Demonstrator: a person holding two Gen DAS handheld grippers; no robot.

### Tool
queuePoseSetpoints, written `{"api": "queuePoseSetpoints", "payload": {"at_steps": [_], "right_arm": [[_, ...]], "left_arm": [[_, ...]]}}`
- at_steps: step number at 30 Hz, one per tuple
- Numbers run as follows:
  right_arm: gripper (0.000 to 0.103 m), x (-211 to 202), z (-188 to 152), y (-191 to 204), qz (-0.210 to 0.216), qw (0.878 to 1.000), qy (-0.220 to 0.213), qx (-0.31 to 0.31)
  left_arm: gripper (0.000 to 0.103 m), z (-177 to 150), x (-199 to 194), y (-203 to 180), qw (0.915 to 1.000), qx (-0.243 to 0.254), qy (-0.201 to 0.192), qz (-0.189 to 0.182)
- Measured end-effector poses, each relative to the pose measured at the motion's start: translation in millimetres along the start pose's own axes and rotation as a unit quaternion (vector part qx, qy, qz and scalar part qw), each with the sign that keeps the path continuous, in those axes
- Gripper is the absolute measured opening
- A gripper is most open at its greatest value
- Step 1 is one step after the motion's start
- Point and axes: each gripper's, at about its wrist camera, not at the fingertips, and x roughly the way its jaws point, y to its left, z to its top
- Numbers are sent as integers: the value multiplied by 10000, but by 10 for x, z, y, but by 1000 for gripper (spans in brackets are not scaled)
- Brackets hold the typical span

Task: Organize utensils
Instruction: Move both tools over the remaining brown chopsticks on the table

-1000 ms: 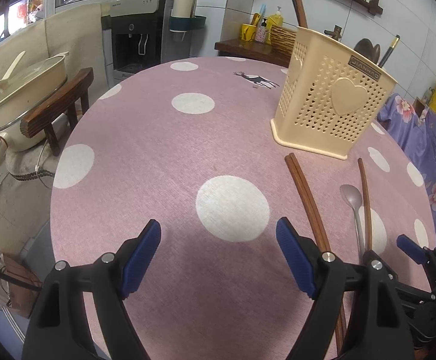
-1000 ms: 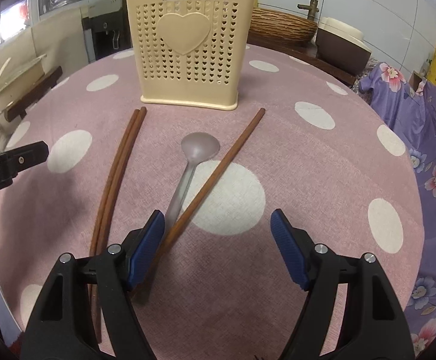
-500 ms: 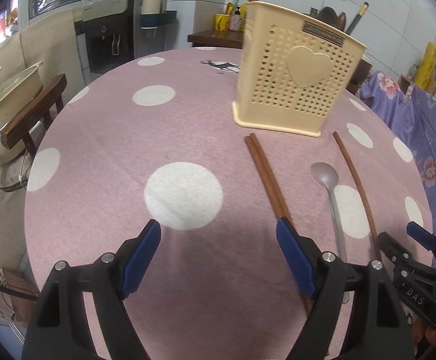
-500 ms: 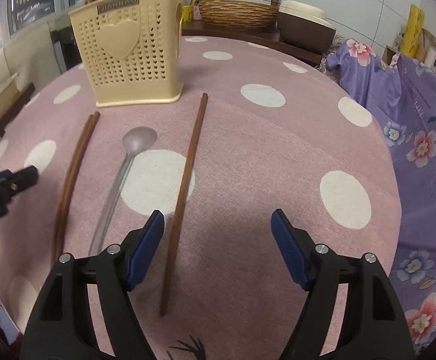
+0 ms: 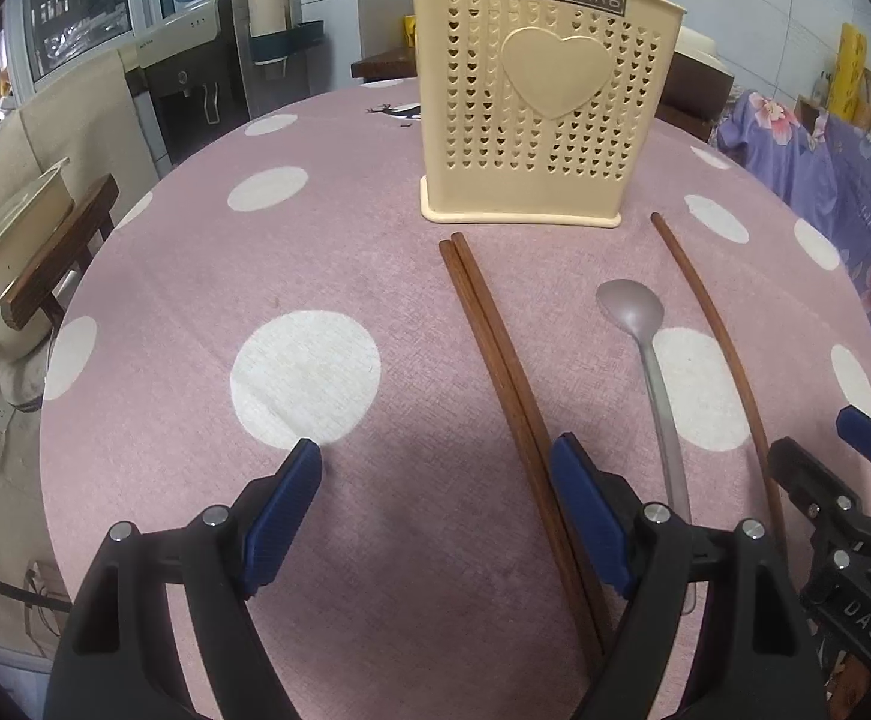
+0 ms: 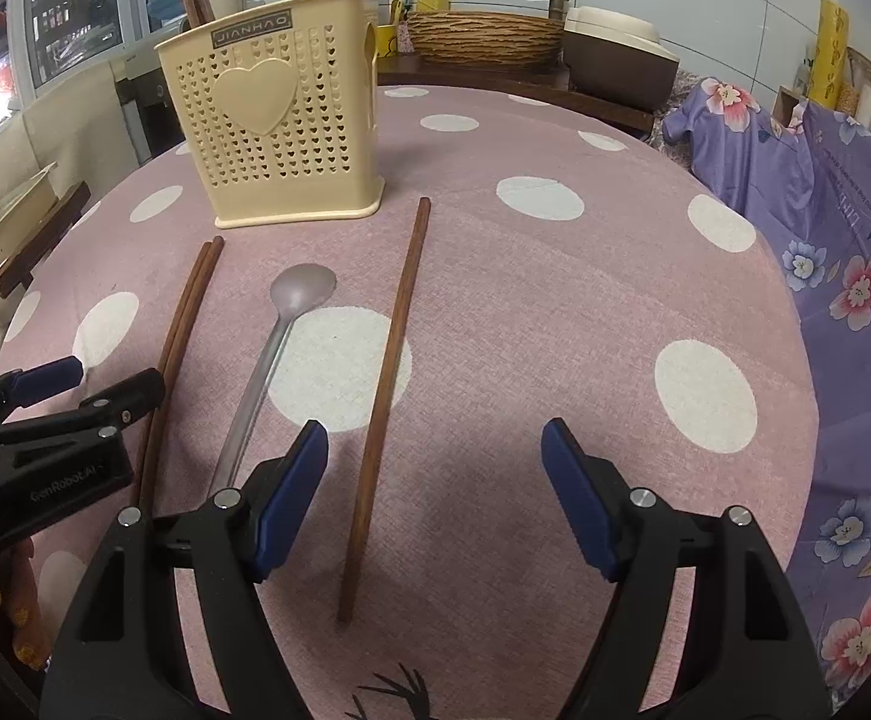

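Both views have swung so the holder now sits upper center; the left gripper and right gripper, both spread wide and empty, line up over the paired chopsticks and single chopstick, ready for picking.

Black tongs, blue pads

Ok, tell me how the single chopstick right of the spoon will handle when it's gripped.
The single chopstick looks like thin, rigid wood, so it is probably stiff and light. It is slender and lies flat on the tablecloth, so it may roll or slide away as the right gripper closes. Gripped near its end, it would likely pivot and droop.
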Motion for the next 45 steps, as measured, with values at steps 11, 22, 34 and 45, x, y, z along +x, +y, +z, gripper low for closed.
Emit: {"api": "queuePoseSetpoints", "payload": {"at_steps": [11, 22, 34, 45], "right_arm": [[74, 30, 16, -15, -41, 10000, -11, -54], [74, 13, 63, -216, -247, 9997, -11, 29], [74, -18, 292, -93, 29, 9997, -108, -235], [74, 52, 270, -171, 165, 9998, 59, 12]], "left_arm": [[79, 28, 81, 47, 9998, -24, 149, 146], [56, 73, 78, 223, 9997, 221, 98, -2], [59, 239, 200, 476, 9999, -86, 61, 1], [23, 696, 495, 403, 9901, 1080, 313, -842]]}}
